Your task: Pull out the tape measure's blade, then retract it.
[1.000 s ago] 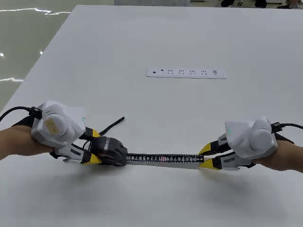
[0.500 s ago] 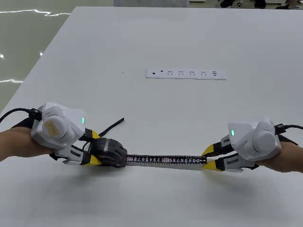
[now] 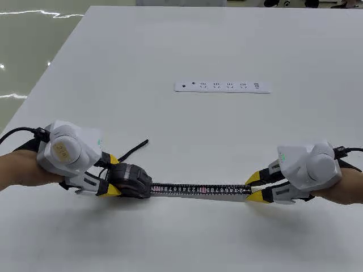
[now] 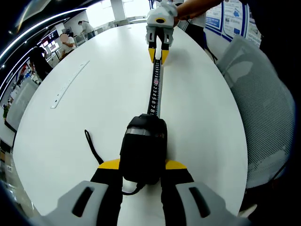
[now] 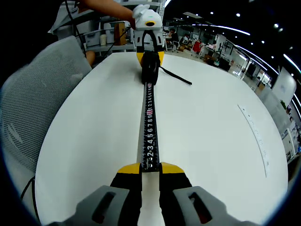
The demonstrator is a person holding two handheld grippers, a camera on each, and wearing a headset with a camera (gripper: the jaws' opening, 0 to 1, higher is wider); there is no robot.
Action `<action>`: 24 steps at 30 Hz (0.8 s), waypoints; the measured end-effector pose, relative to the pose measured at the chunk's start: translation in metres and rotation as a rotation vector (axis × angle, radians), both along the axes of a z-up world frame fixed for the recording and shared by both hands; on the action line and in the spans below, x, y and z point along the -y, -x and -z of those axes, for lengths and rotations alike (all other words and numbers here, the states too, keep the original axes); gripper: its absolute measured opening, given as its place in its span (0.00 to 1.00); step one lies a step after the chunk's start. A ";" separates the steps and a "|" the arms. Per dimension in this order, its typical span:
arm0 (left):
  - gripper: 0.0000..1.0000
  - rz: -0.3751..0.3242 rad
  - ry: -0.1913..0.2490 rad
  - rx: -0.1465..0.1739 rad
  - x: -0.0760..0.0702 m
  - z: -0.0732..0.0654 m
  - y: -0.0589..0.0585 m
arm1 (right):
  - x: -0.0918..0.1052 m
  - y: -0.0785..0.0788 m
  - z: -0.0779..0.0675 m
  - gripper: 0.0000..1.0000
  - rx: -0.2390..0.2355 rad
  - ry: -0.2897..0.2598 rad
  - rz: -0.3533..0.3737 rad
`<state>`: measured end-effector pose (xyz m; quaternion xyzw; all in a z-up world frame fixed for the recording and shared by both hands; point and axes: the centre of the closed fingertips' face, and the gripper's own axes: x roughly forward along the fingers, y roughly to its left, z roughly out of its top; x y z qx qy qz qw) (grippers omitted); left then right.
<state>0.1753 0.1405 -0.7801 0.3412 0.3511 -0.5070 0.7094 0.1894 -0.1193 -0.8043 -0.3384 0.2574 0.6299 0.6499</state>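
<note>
The tape measure's black case (image 3: 131, 181) sits on the white table (image 3: 227, 34), clamped between the jaws of the left gripper (image 3: 115, 176); its blade (image 3: 198, 190) runs straight out from them to the right gripper (image 3: 251, 188), which pinches the blade's tip. I judge the pull-out step in hand. Next, the right gripper must ease the tip back toward the case, slowly

This looks like an open-plan office or lab hall: a broad white worktable (image 3: 227, 45) with a power strip (image 3: 222, 86) lying toward its far edge, a grey mesh office chair (image 5: 33, 94) by its edge, a glossy floor (image 3: 25, 51), ceiling lights (image 5: 276, 26), and people among cluttered desks (image 5: 197, 47) beyond.
</note>
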 end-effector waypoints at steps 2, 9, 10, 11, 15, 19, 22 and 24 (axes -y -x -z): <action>0.26 -0.001 0.000 0.000 -0.001 0.000 0.000 | 0.001 0.000 -0.001 0.12 0.001 0.000 0.002; 0.26 -0.001 0.000 0.000 0.001 -0.001 0.001 | 0.005 -0.001 0.000 0.12 0.001 0.004 0.007; 0.26 -0.001 -0.001 0.000 0.001 -0.001 0.001 | 0.006 -0.001 0.001 0.12 0.002 0.004 0.008; 0.26 -0.001 -0.001 0.000 0.002 -0.001 0.001 | 0.006 0.000 -0.001 0.12 0.001 0.006 0.009; 0.26 -0.001 -0.001 0.000 -0.002 0.002 -0.002 | 0.008 -0.001 0.001 0.12 0.003 0.009 0.012; 0.26 -0.002 0.000 0.000 -0.003 0.002 -0.001 | 0.009 0.000 -0.001 0.12 0.005 0.012 0.014; 0.26 -0.003 -0.001 0.000 0.001 -0.001 0.001 | 0.010 0.001 -0.002 0.12 0.007 0.014 0.017; 0.26 -0.003 -0.001 0.000 0.000 0.000 0.000 | 0.012 -0.001 0.000 0.12 0.007 0.016 0.018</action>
